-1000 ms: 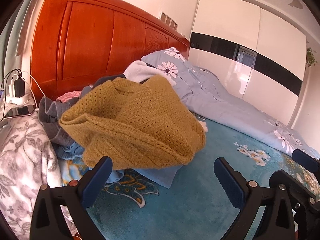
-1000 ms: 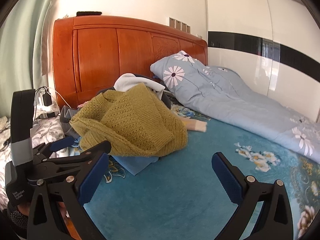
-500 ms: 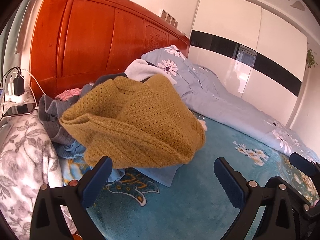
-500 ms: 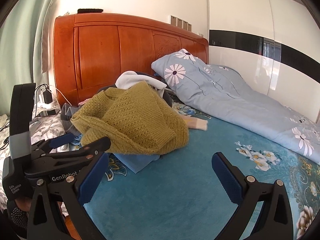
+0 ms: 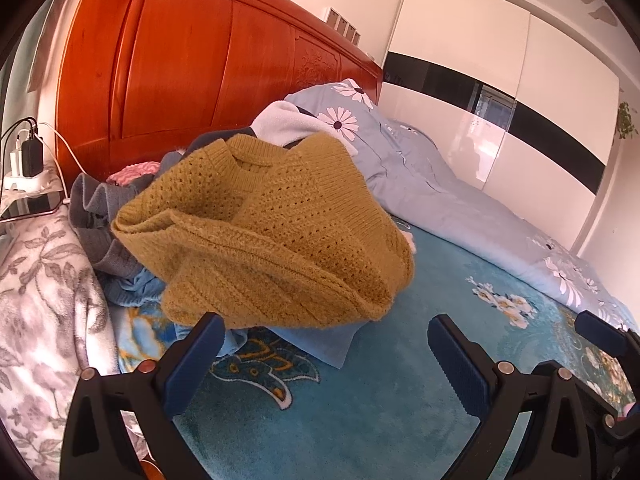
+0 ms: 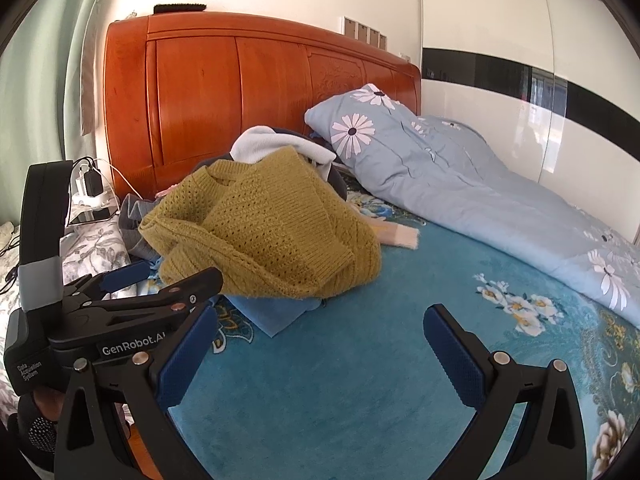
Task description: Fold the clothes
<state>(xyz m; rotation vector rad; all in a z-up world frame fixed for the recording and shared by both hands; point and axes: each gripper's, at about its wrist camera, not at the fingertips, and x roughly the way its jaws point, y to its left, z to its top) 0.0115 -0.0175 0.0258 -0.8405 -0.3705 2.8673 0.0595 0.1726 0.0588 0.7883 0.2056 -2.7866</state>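
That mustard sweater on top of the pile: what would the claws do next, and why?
Probably ease the left claw forward to pinch the mustard sweater at its near hem. Both claws, left and right claw, are open and hold nothing, and the sweater lies crumpled on top of the clothes pile, so it has to be lifted off before any folding.

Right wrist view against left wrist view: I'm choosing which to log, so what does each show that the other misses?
Only the right wrist view shows the left gripper from the side and the brush atop the headboard. Only the left wrist view shows the hanging plant. Both show the mustard sweater on the clothes pile, the blue quilt and each gripper's open jaws.
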